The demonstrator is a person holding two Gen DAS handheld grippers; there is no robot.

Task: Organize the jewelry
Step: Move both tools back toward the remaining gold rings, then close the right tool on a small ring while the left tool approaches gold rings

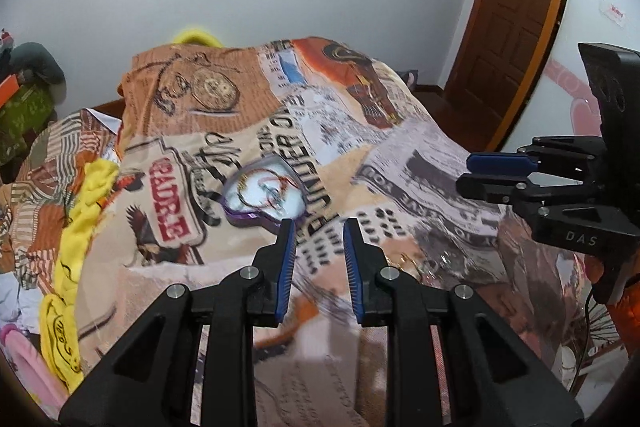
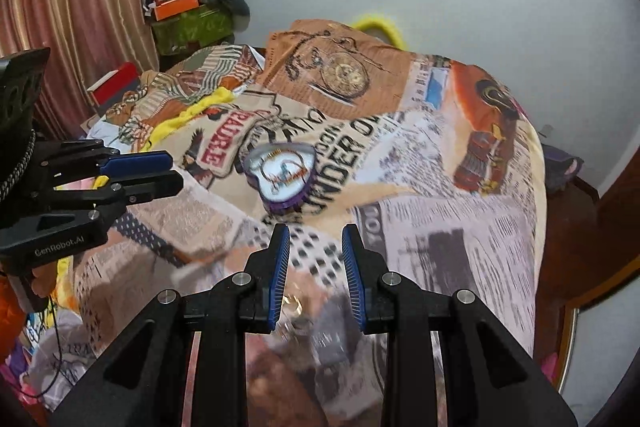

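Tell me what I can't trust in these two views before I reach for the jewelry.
- Heart-shaped box: contents blurred in both views; only looped strands show, pieces cannot be told apart.
- Gold pieces on the blanket: partly behind the left gripper in the left wrist view, smeared below the right gripper in the right wrist view.
- Blanket's near edge: covered by the gripper bodies in both views.

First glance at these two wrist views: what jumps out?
The loud newspaper-and-pocket-watch print blanket covering the bed fills both views. On it, just beyond the fingertips, sits a purple heart-shaped box with thin jewelry on its white inside. Both the left gripper and the right gripper hang over the blanket, jaws apart and empty; small gold pieces lie blurred on the blanket close below them.
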